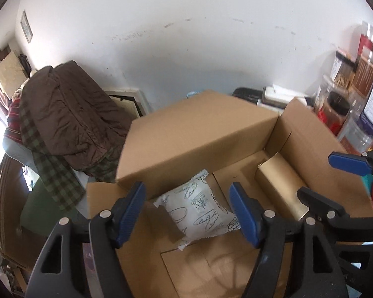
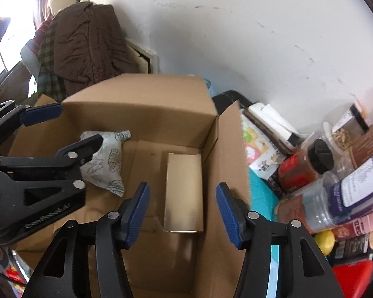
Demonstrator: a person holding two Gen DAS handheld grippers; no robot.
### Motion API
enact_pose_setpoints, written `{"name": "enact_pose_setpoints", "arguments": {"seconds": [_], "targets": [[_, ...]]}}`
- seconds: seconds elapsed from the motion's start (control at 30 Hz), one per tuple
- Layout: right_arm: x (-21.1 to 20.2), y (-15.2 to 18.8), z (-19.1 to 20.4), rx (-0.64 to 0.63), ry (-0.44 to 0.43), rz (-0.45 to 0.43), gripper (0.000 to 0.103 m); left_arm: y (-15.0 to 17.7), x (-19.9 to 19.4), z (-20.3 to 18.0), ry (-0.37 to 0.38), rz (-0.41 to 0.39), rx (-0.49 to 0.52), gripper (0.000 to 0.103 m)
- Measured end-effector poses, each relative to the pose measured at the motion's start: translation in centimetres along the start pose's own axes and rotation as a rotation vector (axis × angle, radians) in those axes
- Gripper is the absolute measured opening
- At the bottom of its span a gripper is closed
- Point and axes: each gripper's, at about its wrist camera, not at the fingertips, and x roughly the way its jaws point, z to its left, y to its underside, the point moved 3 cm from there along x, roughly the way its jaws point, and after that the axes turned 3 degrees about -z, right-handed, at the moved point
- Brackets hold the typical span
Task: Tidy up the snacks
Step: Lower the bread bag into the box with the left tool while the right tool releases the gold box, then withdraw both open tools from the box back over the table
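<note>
Daylight enters from a blown-out window (image 2: 2, 7) at far left. The wall (image 1: 186, 37) is evenly lit, with soft shadow behind the cardboard box (image 1: 194, 134). Strong fisheye bending and dark vignetting at edges; mild overall blur.

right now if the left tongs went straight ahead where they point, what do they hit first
Probably the white snack packet lying in the cardboard box; it sits right between the open left tongs. Depth is unclear, so they might meet the box floor instead.
</note>
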Motion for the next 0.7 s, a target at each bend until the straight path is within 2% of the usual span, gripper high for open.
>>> {"name": "enact_pose_setpoints", "arguments": {"seconds": [0.3,0.63,0.7], "targets": [[-5.2,-1.6,-0.3,0.010,0.011,-0.103,0.055,-1.5,-5.5,0.2,0.020,-0.082,-0.007,0.070],[-11.7,-1.7,0.1,0.009,0.026,-0.224,0.055,-2.1,-12.8,0.6,0.019,-0.197,-0.014,0.070],[-12.7,-1.5,0.1,0.014,0.023,-0.245,0.061,-2.0,-14.2,0.8,0.021,-0.217,-0.018,0.070]]}}
